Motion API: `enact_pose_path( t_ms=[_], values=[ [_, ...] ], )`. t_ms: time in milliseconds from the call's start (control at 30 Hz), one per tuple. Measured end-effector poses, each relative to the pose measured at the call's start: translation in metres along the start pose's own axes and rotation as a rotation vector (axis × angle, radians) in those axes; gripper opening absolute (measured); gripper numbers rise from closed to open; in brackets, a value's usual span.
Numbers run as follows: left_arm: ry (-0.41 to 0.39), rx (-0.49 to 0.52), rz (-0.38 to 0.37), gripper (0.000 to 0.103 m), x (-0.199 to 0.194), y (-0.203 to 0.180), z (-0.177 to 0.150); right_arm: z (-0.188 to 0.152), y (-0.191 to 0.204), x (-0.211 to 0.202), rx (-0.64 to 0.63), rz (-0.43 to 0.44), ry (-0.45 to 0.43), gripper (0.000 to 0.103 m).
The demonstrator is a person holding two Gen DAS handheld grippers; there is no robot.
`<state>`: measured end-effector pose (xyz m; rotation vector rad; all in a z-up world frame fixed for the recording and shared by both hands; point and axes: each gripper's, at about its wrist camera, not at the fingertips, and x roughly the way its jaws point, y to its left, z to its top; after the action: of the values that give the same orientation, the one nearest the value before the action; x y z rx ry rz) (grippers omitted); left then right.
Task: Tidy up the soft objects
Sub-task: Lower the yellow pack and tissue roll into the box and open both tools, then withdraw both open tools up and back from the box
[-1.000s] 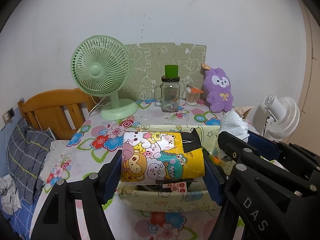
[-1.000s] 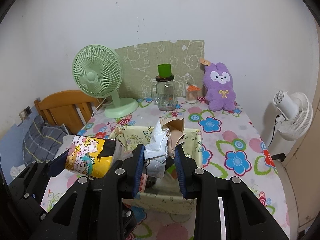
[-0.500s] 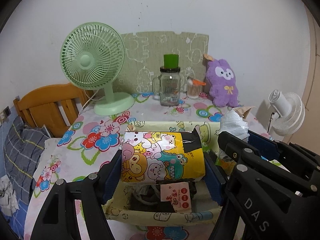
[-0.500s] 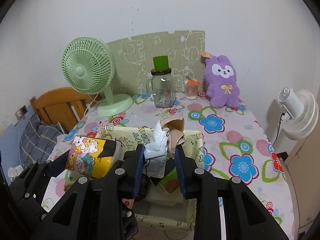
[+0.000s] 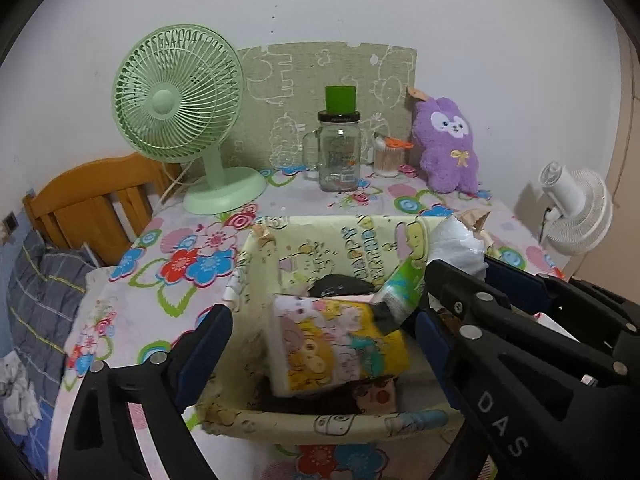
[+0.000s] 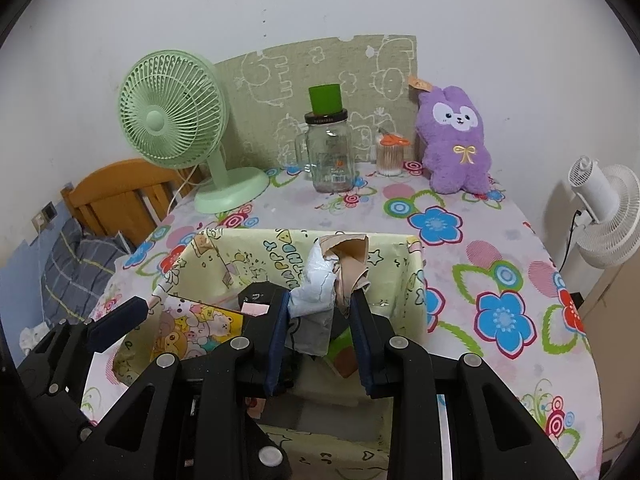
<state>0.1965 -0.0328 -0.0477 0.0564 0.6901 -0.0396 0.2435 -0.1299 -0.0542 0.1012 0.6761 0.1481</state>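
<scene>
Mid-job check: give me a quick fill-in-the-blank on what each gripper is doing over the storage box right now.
1. The cartoon tissue pack lies inside the ____.
2. The left gripper has its jaws ____.
3. The right gripper is shut on a white and beige ____.
4. The plush toy by the wall is coloured ____.

Missing words: box; open; bundle; purple
</scene>
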Motion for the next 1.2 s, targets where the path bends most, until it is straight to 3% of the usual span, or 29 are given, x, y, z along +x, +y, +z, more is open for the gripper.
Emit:
enact_pose_path(
  t_ms=[200, 600, 900, 1200],
  values=[
    [0.021, 0.029, 0.032, 0.096, -0.002, 0.005, -0.006, -0.006, 0.007, 0.006, -0.005, 0.045, 0.027, 0.033],
    [0.031, 0.02, 0.03, 0.096, -0.009, 0.008, -0.013, -0.012, 0.003, 0.0, -0.004, 0.003, 0.049, 0.065],
    [0.009, 0.01, 0.025, 0.096, -0.024, 0.009, -0.015, -0.013, -0.001, -0.014, 0.002, -0.015, 0.023, 0.078],
    [-0.022, 0.003, 0.015, 0.096, -0.043, 0.009, -0.015, -0.013, 0.0, -0.037, 0.009, -0.014, -0.007, 0.083]
  ],
)
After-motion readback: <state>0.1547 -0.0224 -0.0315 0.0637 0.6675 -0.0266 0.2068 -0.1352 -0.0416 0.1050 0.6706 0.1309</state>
